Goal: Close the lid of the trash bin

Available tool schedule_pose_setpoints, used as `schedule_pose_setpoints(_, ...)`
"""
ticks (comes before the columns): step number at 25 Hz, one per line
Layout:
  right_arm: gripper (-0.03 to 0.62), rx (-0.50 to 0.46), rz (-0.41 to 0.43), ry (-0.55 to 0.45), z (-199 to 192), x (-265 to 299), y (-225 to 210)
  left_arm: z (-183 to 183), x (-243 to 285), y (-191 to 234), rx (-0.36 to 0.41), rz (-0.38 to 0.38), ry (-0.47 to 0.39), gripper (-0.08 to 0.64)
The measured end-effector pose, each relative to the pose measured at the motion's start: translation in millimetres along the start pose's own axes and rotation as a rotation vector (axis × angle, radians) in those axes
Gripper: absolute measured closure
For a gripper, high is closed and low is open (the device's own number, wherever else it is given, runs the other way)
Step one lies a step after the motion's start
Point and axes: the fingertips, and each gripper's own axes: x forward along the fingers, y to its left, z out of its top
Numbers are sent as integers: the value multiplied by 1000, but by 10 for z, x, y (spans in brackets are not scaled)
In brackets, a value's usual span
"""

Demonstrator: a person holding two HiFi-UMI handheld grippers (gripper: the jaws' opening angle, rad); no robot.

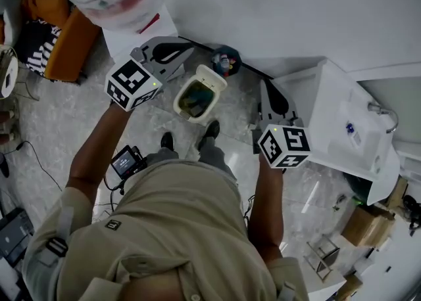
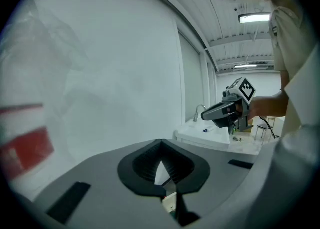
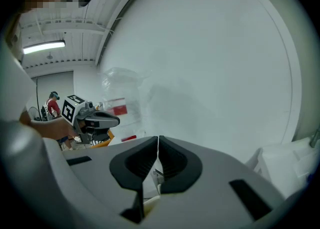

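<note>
Jaws of the left gripper point(image 1: 179, 47) are pressed together and hold nothing. It hangs up and to the left of the trash bin point(image 1: 186, 112), which stands on the floor point(image 1: 59, 122) just ahead of the person's shoes point(image 1: 167, 140). The lid point(image 1: 212, 77) stands raised at the bin's far edge, on the wall point(image 1: 276, 4) side, its hinge running roughly left to right. The right gripper point(image 1: 268, 87), likewise closed and empty, sits farther off to the right. The left gripper appears nearer. Closing likely calls for tipping the lid toward the person and down.
</note>
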Motion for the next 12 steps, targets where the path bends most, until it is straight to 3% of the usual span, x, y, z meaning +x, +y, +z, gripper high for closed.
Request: schedule_pose_setpoints(12, 566, 105, -53, 88, -675, 249, -798, -1001, 1138, -61, -63, -111, 195, 545)
